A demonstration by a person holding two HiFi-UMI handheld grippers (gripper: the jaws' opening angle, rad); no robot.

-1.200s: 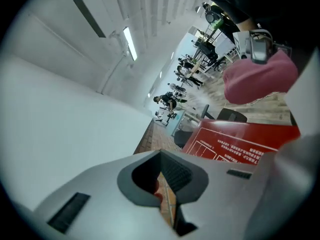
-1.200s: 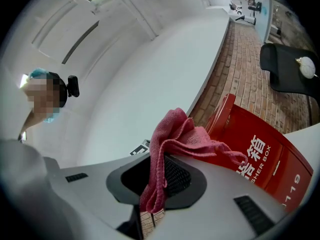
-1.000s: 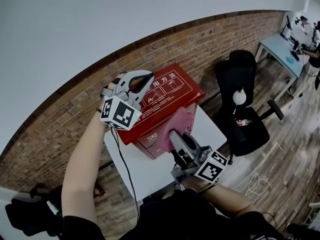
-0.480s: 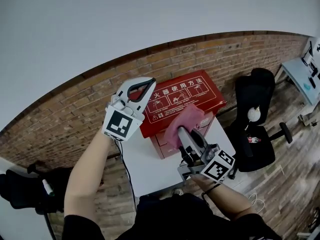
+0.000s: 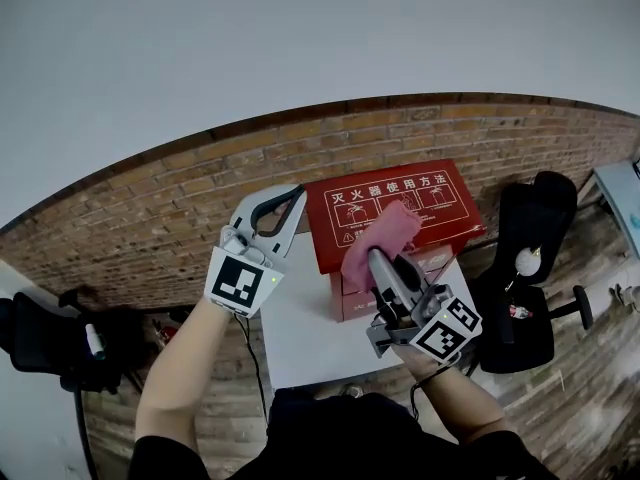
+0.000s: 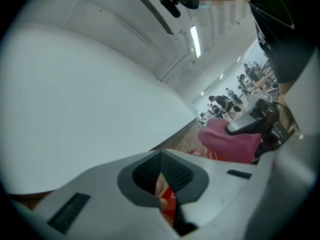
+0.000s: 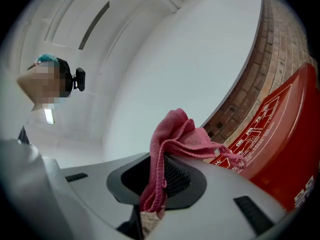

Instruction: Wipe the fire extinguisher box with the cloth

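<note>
Brick wall point(image 5: 150, 243) | red fire extinguisher box point(image 5: 445, 203), white diagrams | pink cloth point(image 5: 383, 236) bunched

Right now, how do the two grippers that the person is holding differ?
The right gripper's fingers pinch a pink cloth; the left gripper's fingers are shut on nothing. The right gripper is in front of the red box; the left gripper is held off to the box's side, before the brick wall. Both are pale grey with black-and-white square markers.

A brick wall point(image 5: 150, 228) runs below a plain white wall point(image 5: 300, 38). A black chair point(image 5: 548, 200) stands on the wood floor point(image 5: 600, 378) beside a white table point(image 5: 300, 343).
</note>
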